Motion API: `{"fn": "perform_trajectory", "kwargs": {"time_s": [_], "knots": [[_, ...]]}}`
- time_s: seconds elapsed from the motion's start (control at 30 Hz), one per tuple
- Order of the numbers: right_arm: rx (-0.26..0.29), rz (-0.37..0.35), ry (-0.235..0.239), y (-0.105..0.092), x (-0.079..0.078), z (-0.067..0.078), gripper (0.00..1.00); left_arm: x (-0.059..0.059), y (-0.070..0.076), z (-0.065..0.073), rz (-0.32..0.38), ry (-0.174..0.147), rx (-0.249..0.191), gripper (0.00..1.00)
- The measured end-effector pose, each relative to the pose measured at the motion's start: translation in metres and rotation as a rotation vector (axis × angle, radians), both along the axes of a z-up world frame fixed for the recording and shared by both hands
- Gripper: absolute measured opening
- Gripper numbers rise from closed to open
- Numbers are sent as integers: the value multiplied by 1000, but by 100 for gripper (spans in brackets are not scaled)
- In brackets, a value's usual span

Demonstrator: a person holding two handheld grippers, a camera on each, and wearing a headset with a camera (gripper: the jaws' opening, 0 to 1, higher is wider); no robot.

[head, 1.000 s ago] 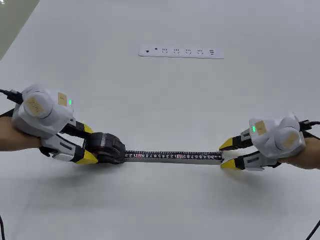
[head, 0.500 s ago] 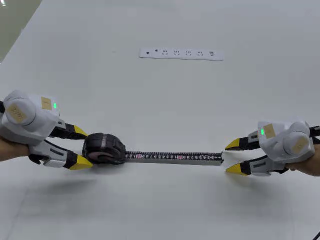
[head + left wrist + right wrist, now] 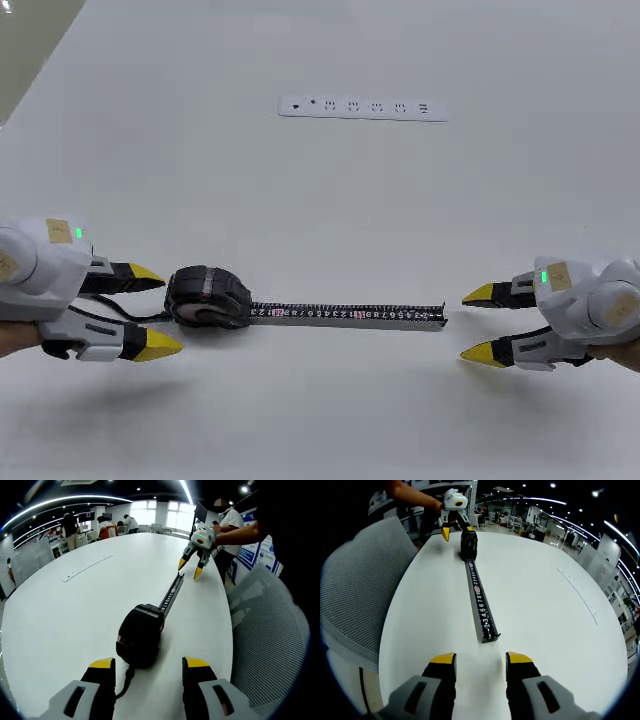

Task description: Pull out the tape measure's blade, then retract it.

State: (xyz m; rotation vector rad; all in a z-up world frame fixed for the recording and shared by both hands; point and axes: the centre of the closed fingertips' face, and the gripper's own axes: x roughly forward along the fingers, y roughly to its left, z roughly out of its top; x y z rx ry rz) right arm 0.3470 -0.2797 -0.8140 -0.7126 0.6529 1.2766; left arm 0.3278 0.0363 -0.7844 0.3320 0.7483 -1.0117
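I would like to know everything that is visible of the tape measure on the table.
The tape measure has a rounded black case, plastic by its look, resting on the white table. Its dark blade with pale numbers is pulled out flat along the surface and ends in a small hook. A thin black cord trails from the case's rear. The left gripper by the case and the right gripper by the hook are open, not touching it.

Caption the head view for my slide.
Tape measure on the table, blade extended, flanked by the open left gripper and open right gripper, neither gripping it.
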Motion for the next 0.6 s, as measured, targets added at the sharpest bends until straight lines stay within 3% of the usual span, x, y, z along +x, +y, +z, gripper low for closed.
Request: {"fn": "perform_trajectory", "kwargs": {"time_s": [0.6], "knots": [[69,-123,5,-2,-27,5,44,-37,4,3,166,-39,-71,54]]}}
